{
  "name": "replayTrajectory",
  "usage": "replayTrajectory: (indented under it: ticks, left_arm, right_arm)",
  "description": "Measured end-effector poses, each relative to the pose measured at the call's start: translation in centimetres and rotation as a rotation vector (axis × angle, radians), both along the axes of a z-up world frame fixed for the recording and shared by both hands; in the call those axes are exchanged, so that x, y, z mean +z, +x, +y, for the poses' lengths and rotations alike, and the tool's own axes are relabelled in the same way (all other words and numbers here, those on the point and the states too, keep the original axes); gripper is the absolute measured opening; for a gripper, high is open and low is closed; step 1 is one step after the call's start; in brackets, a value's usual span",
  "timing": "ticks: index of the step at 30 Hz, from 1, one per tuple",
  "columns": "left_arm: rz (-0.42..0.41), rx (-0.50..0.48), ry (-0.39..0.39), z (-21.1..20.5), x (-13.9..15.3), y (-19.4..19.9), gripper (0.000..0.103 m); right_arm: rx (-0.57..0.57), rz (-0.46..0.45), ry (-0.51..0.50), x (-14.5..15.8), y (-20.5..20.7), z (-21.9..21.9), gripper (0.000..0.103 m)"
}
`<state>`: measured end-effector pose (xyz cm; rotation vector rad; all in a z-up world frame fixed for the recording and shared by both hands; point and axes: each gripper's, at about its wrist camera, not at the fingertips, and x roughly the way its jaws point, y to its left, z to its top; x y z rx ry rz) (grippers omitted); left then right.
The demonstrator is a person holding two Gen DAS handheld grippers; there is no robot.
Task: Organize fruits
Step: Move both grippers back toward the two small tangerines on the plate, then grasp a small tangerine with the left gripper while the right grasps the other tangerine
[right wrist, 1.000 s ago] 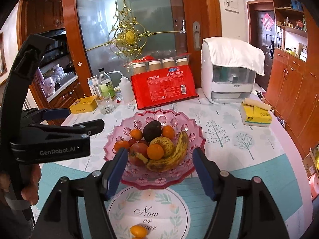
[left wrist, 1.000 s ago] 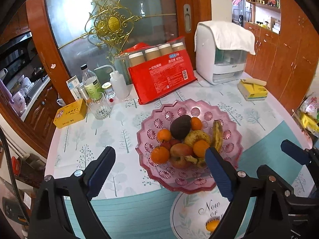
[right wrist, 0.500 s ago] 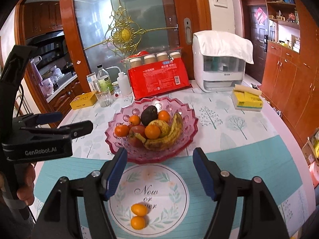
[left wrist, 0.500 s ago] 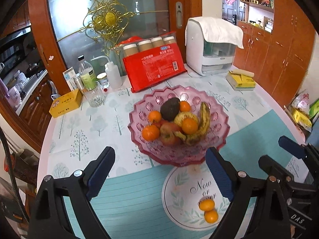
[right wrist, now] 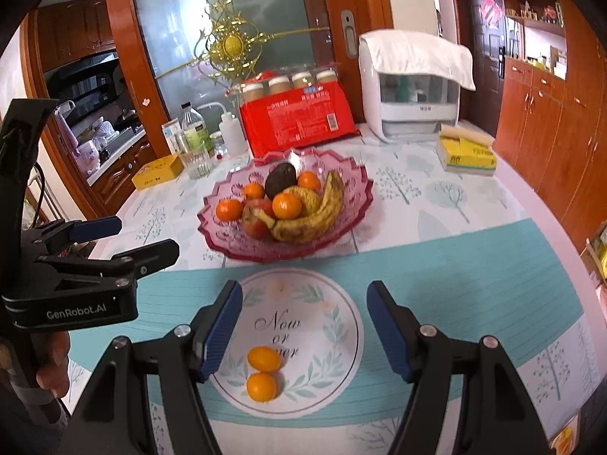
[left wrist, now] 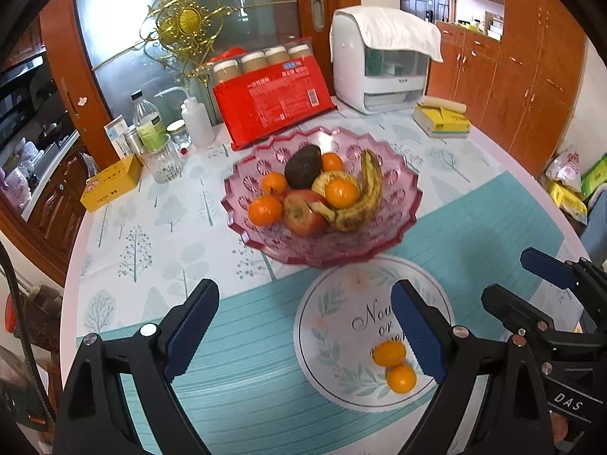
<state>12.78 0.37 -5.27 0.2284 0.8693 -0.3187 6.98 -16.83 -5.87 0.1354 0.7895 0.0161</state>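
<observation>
A pink glass fruit bowl (left wrist: 398, 197) (right wrist: 353, 189) on the table holds a banana (left wrist: 370, 193) (right wrist: 322, 212), an avocado (left wrist: 302, 167) (right wrist: 280, 180), an apple (left wrist: 303, 214) and several oranges. Two small kumquats (left wrist: 389, 353) (right wrist: 263, 358) lie on a round white placemat (left wrist: 334, 326) (right wrist: 330, 326) in front of the bowl. My left gripper (left wrist: 303, 330) is open and empty above the table near the mat. My right gripper (right wrist: 303, 326) is open and empty over the mat, with the kumquats below its left finger.
Behind the bowl stand a red package of paper cups (left wrist: 273, 98), bottles and a glass (left wrist: 163, 159), a yellow box (left wrist: 112, 182), a white appliance (left wrist: 383, 68) and a yellow tissue pack (left wrist: 442, 123). Wooden cabinets stand to the right. The table edge curves at left and right.
Both grippers have pulled back from the bowl towards the table's near edge. The placemat and the two kumquats have come into view. Both stay open.
</observation>
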Motion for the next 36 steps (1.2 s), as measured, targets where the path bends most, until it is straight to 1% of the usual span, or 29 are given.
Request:
replayTrajectory:
  ticks: [6,14,18,21,24,28,30,32,33,34,35,36]
  left_arm:
    - [0.043,-0.028,0.02,0.1,-2.6,-1.1,0.091]
    - [0.103,-0.101,0.059,-0.3,-6.1,-2.4,0.091]
    - [0.123,-0.131,0.07,-0.7,-7.9,-2.6,0.091]
    - [0.13,-0.16,0.088,-1.3,-8.9,-2.5,0.091]
    - [0.132,-0.189,0.099,-1.7,-9.4,-2.3,0.091]
    - [0.139,-0.21,0.099,-1.5,-9.6,-1.7,0.091]
    - [0.141,-0.208,0.099,-1.3,-9.6,-1.5,0.091]
    - [0.144,-0.202,0.096,-1.0,-9.6,-1.3,0.091]
    - [0.148,-0.199,0.094,-0.9,-9.6,-1.2,0.091]
    - [0.153,-0.197,0.092,-0.8,-9.6,-1.2,0.091]
    - [0.157,-0.197,0.09,-0.8,-9.7,-1.1,0.091]
    - [0.159,-0.197,0.09,-0.8,-9.8,-1.1,0.091]
  right_arm:
    - [0.011,0.052,0.009,-2.4,-1.0,0.3,0.069]
    - [0.044,0.109,0.007,-6.2,-2.5,1.0,0.069]
    - [0.067,0.145,0.03,-8.2,-3.1,1.2,0.069]
    - [0.085,0.152,0.051,-9.2,-3.5,1.5,0.069]
    - [0.097,0.15,0.075,-10.1,-3.5,2.1,0.069]
    - [0.105,0.153,0.065,-11.3,-2.9,3.1,0.069]
    - [0.111,0.15,0.059,-11.9,-2.4,3.6,0.066]
    - [0.118,0.16,0.058,-12.6,-1.8,3.9,0.058]
    - [0.135,0.169,0.075,-12.9,-1.5,4.1,0.057]
    - [0.135,0.158,0.069,-12.9,-1.3,4.3,0.056]
    - [0.139,0.158,0.054,-13.0,-1.2,4.6,0.052]
    - [0.146,0.156,0.024,-13.0,-0.9,5.1,0.051]
